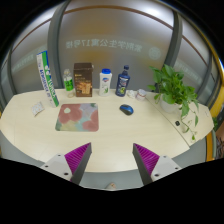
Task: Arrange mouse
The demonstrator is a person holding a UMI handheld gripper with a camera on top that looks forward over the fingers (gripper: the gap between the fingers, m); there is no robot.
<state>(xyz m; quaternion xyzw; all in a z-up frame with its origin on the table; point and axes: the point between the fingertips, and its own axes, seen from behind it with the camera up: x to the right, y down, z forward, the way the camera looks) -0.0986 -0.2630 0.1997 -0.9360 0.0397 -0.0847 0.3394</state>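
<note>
The mouse (126, 108) is observed lying on the bare table (30, 125), towards the far edge and just to the right of the mouse mat (77, 117), from which it is separated by a narrow strip of table surface. It is not on the mat. The long axis of the mouse cannot be determined with confidence at this range.

The gripper (111, 157) is held well back from the near edge of the table, with its jaws standing open and nothing between them. The mouse is found well ahead of the jaws and slightly right of their centre line; the mat lies ahead and to the left. It is judged that a forward reach across most of the table's depth is required before any grasp, followed by a short leftward carry onto the mat.

Along the far edge a row of containers is noted: a tall tube (42, 73), a green bottle (68, 81), a brown box (83, 78), a white cup (105, 81) and a dark bottle (123, 81). Their contents cannot be seen. A small white cup (142, 94) stands just beyond the mouse.

At the right end of the table a leafy plant (177, 90) is recorded standing in a glass vessel (186, 125).
</note>
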